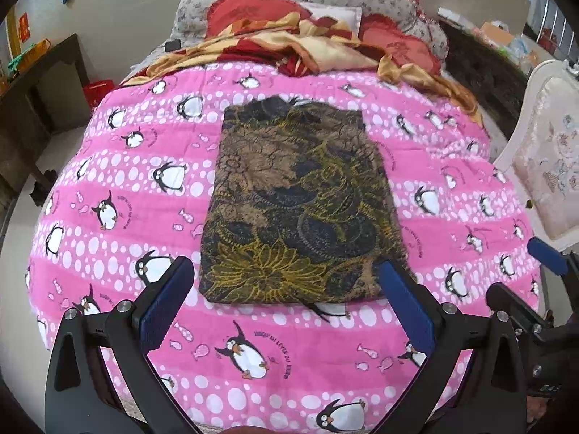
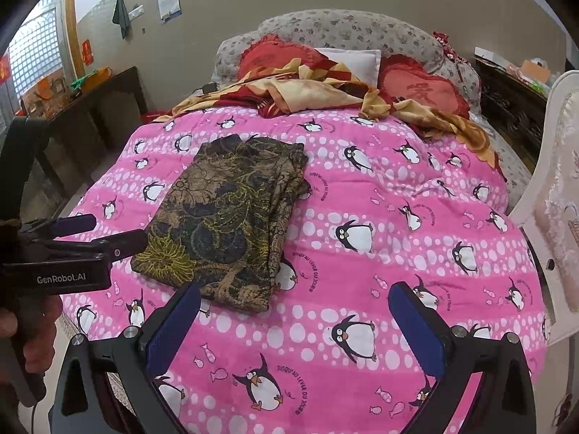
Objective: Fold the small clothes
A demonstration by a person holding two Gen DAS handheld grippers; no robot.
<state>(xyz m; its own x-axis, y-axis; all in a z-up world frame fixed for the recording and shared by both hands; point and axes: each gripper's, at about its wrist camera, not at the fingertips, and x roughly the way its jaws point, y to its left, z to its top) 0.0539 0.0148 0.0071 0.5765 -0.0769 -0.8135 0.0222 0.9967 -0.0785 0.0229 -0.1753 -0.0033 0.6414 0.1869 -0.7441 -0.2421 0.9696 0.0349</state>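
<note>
Brown-and-gold floral fabric, thin and softly creased, is being shown as a folded garment lying flat in a long rectangle on the pink penguin-print quilt of the bed, toward the left half of the quilt as it is seen from the right wrist view. Stacked layer edges are being exposed along the garment's right side in that view, and its far corners are sitting slightly uneven. The left claw is being held wide apart and empty, its ribbed blue pads framing the garment's near edge from just above. The right claw is likewise being held apart and empty, hovering over bare quilt just beside the garment's near right corner.

Several risks are being suggested by this arrangement. The loose layers are judged likely to slide over one another if only the top ply is being pinched, so that the fold would be opened or skewed. The padded quilt is judged soft enough to be caught together with the garment if a claw is being pushed down too deep. A crooked fold is being risked if the two claws are being closed at unequal depths. The crumpled red-and-gold blanket near the pillows is lying well apart from the garment.
</note>
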